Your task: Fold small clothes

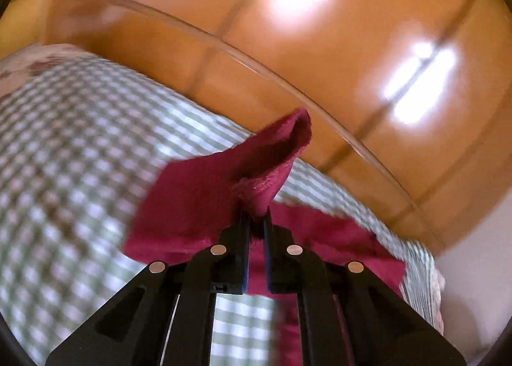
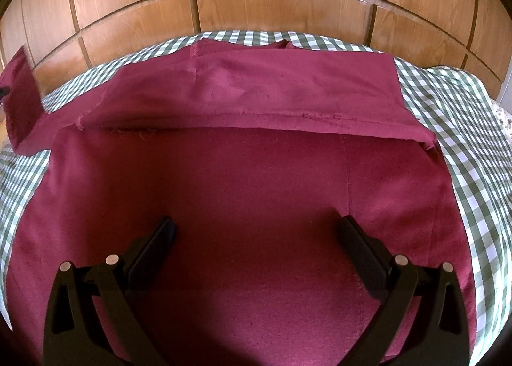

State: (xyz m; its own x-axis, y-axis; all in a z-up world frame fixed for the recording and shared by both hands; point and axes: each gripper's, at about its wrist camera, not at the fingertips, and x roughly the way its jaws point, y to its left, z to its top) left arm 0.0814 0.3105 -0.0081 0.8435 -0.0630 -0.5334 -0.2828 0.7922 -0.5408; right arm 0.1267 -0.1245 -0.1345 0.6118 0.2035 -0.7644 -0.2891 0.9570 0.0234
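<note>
A dark red garment point(image 2: 249, 180) lies spread on the green-and-white checked cloth point(image 2: 464, 129), with its far part folded toward me along a hemmed edge. My right gripper point(image 2: 256, 231) hovers open low over the near part, fingers wide apart with nothing between them. At the far left of the right wrist view a strip of the garment point(image 2: 19, 100) is lifted off the bed. In the blurred left wrist view, my left gripper point(image 1: 257, 222) is shut on that lifted red cloth point(image 1: 256, 170), which bunches up above the fingertips and trails down to the bed.
Glossy wooden panelling point(image 2: 281, 4) rises right behind the bed. The checked cover point(image 1: 70, 148) ends at the right, where a flowered fabric point(image 2: 502, 119) shows. A pale wall point(image 1: 473, 270) stands at the right in the left wrist view.
</note>
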